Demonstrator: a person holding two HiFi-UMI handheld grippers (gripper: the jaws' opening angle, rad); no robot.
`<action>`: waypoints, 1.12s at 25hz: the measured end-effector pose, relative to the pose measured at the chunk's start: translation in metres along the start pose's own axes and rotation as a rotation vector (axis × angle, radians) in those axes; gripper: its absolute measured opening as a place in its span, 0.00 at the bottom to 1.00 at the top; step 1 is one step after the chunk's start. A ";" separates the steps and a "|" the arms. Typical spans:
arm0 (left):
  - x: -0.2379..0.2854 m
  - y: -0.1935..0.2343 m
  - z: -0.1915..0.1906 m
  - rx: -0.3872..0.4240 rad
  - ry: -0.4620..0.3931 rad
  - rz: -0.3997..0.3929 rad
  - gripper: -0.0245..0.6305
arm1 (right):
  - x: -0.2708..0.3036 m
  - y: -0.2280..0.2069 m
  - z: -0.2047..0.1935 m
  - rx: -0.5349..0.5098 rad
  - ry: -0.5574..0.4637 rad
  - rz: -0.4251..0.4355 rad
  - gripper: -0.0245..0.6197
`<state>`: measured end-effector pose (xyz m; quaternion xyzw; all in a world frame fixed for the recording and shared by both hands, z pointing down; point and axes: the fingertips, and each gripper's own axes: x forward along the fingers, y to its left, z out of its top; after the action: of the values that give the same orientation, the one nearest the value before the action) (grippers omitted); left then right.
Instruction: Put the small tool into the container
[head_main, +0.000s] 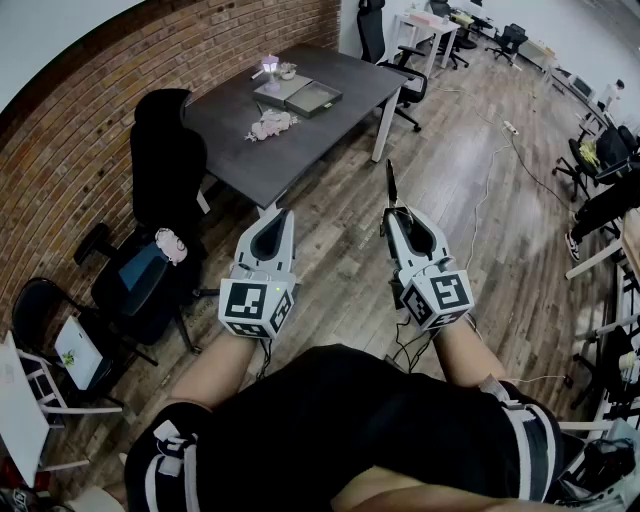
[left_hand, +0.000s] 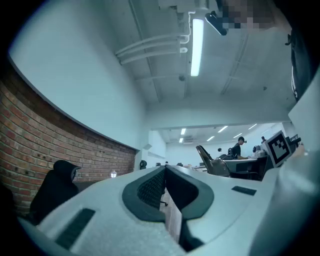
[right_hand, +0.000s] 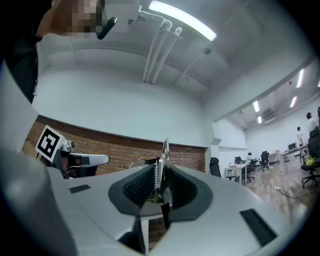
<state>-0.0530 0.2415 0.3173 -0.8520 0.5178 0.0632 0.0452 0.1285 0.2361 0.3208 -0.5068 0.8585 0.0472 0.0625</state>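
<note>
At far left, black office chairs (head_main: 165, 175) with padded backs stand along a rough brick wall. Just right of them the left gripper (head_main: 277, 218), a smooth grey shell with ribbed dark pads, has its jaws brought together on nothing.

Beyond it, across bare wood-plank floor, stands the dark matt worktop (head_main: 345, 72). On it rests the container (head_main: 315, 98), a shallow rectangular grey tray with low walls. A flat grey slab lies beside the tray, a small pink lamp sits behind it, and a crumpled pale bundle lies nearer the front edge.

Right again, the right gripper (head_main: 397, 215) is clamped on the small tool (head_main: 391, 185). This is a slim metal hand tool with a coiled spring between its arms. It stands between the pads with its thin tip poking out past them. Its long axis runs along the jaws, aimed toward the worktop.

The container lies ahead and to the left of that gripper, well apart from it. The empty left gripper looks slightly nearer the tray, yet the right one carries the tool. The next move therefore seems to be a long carry forward and leftward before any release.
</note>
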 end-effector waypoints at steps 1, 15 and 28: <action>0.000 -0.001 0.000 0.000 0.000 -0.003 0.05 | -0.001 0.000 -0.001 -0.001 0.002 -0.002 0.17; 0.003 -0.007 -0.001 -0.004 0.002 -0.028 0.05 | -0.008 -0.002 0.000 0.016 0.003 -0.017 0.17; -0.005 0.006 -0.002 -0.007 -0.003 -0.051 0.05 | -0.005 0.014 0.000 0.037 -0.001 -0.029 0.17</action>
<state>-0.0605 0.2425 0.3201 -0.8649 0.4957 0.0650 0.0445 0.1181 0.2471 0.3219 -0.5178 0.8519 0.0305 0.0728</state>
